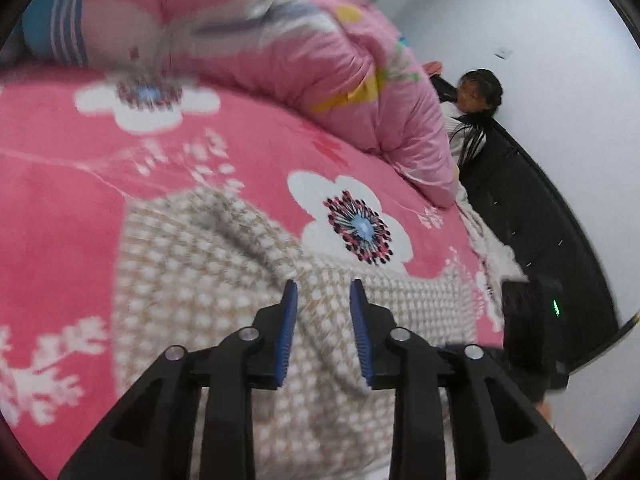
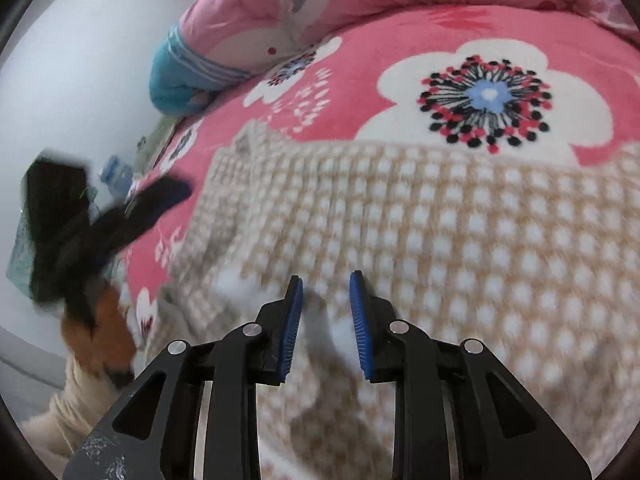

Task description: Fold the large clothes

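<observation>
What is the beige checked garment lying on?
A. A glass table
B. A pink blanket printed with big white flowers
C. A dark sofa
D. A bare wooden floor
B: in both wrist views the beige checked garment is spread on the pink blanket, whose big white flowers show just beyond the garment's far edge.

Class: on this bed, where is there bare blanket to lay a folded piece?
Bare pink blanket lies between the checked garment and the quilt, around the flower. The quilt fills the far edge; the garment covers the near side.
</observation>
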The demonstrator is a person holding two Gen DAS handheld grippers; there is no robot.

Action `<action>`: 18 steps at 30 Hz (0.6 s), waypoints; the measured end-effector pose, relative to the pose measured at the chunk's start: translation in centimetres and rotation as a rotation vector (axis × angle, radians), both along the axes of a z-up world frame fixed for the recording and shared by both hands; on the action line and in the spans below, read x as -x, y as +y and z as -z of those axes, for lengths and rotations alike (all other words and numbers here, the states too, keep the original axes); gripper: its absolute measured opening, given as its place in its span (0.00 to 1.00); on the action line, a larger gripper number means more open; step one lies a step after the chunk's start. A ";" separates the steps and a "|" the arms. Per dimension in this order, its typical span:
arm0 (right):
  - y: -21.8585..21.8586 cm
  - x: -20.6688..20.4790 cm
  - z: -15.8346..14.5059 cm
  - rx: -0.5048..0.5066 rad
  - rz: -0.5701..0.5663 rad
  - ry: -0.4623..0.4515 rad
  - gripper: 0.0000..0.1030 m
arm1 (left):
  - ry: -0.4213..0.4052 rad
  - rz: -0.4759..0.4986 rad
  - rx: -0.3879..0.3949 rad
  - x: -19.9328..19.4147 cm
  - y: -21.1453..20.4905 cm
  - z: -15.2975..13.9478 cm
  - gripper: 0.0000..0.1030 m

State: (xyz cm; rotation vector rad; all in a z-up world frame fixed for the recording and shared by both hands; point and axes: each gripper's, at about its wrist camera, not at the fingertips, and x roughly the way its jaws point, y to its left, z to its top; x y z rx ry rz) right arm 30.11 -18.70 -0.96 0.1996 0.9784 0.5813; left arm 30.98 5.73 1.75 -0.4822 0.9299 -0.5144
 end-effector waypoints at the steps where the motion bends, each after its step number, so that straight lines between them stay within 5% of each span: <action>1: -0.8 0.5 -0.8 -0.010 0.012 -0.003 0.25 | 0.049 -0.005 0.019 -1.2 -0.1 0.7 0.29; 4: -4.3 1.9 -3.5 -0.106 0.070 -0.070 0.45 | 0.149 -0.026 0.068 -3.5 -0.4 2.5 0.30; 7: -9.5 1.9 -5.7 -0.153 0.209 -0.122 0.48 | 0.177 -0.070 0.060 -4.4 -0.9 3.2 0.33; 10: -13.3 -0.7 -4.2 -0.224 0.331 -0.007 0.48 | 0.195 -0.123 0.056 -5.2 -0.8 3.6 0.34; 18: -13.6 -4.9 0.3 -0.281 0.347 0.184 0.49 | 0.224 -0.180 -0.031 -8.2 -0.9 4.9 0.32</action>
